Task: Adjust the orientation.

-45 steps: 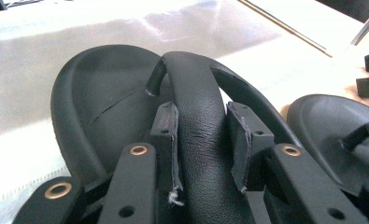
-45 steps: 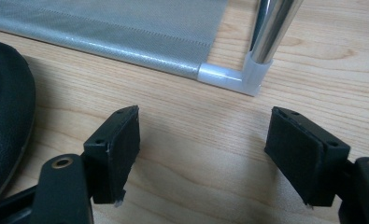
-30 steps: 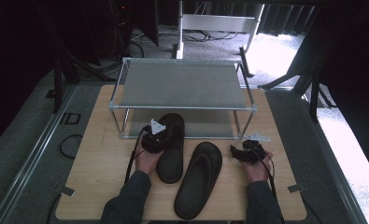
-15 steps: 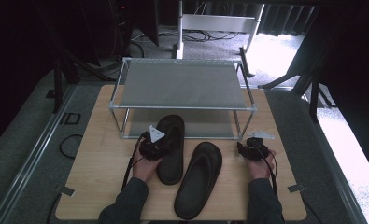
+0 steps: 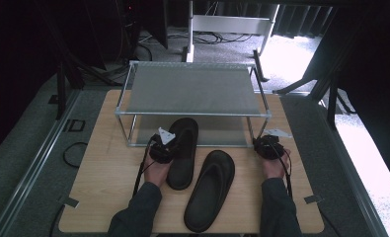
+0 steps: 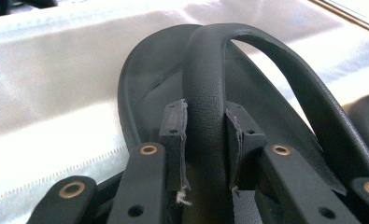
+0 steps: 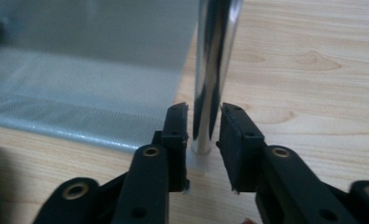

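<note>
Sandal strap [image 6: 205,79] sat pinched between the left gripper [image 6: 205,140] jaws up close, while from above that sandal [image 5: 182,148] poked under the rack [image 5: 192,91] on the wooden table [image 5: 103,173], dark room around, and the right gripper [image 7: 204,135] stood slightly parted around a chrome leg [image 7: 212,60], contact unclear.

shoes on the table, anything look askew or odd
The two sandals are not paired neatly: the left sandal has its toe pushed under the rack, gripped by its strap in the left gripper, while the right sandal lies angled nearer the table's front edge. No damage visible.
</note>
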### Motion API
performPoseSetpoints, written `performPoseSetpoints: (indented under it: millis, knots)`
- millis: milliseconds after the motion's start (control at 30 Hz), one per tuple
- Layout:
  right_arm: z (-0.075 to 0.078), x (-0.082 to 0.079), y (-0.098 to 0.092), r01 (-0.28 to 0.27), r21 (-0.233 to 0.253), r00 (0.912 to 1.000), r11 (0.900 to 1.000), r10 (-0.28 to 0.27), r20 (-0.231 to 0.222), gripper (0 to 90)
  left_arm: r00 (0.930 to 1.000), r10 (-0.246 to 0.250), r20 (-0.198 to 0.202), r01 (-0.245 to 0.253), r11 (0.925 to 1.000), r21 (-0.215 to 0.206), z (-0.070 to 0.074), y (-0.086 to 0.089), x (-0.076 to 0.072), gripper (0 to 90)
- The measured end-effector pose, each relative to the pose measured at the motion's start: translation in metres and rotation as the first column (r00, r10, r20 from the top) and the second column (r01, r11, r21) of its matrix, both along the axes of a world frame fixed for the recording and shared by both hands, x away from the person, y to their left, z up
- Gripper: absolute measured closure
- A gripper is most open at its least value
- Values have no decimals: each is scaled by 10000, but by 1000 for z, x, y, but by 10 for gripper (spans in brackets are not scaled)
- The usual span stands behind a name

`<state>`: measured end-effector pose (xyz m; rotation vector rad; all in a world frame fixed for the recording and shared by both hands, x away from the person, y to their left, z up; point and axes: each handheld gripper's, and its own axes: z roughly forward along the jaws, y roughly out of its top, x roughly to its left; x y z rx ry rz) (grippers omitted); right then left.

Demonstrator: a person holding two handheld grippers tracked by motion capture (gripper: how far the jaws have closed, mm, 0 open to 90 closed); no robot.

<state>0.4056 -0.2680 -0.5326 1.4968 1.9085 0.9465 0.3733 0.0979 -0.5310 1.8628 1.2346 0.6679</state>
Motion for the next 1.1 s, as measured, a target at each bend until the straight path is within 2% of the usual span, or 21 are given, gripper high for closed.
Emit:
performPoseSetpoints:
  millis: [100, 367, 567, 633, 733, 767, 867, 1100]
  knots:
    - [0, 2, 2, 88, 152, 9999, 9998, -87, -76, 756, 9996, 236, 129, -239, 9994, 234, -1, -3, 7, 724]
    - [-2, 5, 3, 243, 224, 9997, 9995, -241, -106, 801, 9979, 565, 311, -580, 9971, 497, -1, -9, 20, 728]
    - [-2, 5, 3, 172, 105, 9998, 9998, -171, -81, 804, 9969, 746, 232, -761, 9946, 700, 0, -9, 28, 732]
    - [-2, 5, 3, 152, 108, 9999, 9998, -152, -62, 804, 9975, 691, 154, -699, 9957, 607, 0, -8, 29, 725]
    - [-3, 4, 2, 106, 120, 9999, 9999, -105, -35, 804, 9997, 245, -30, -244, 9991, 345, 2, -7, 26, 618]
    - [-3, 4, 2, 92, 119, 10000, 9999, -92, -22, 804, 9999, 119, -9, -119, 9989, 464, 3, -7, 24, 577]
    - [-3, 4, 2, 91, 103, 10000, 9999, -91, -22, 804, 9998, -180, -13, 180, 9992, 358, 7, -5, 17, 500]
    - [-3, 5, 1, 150, 266, 9998, 9995, -148, -104, 800, 9994, -319, 156, 319, 9995, -26, 13, 0, -6, 429]
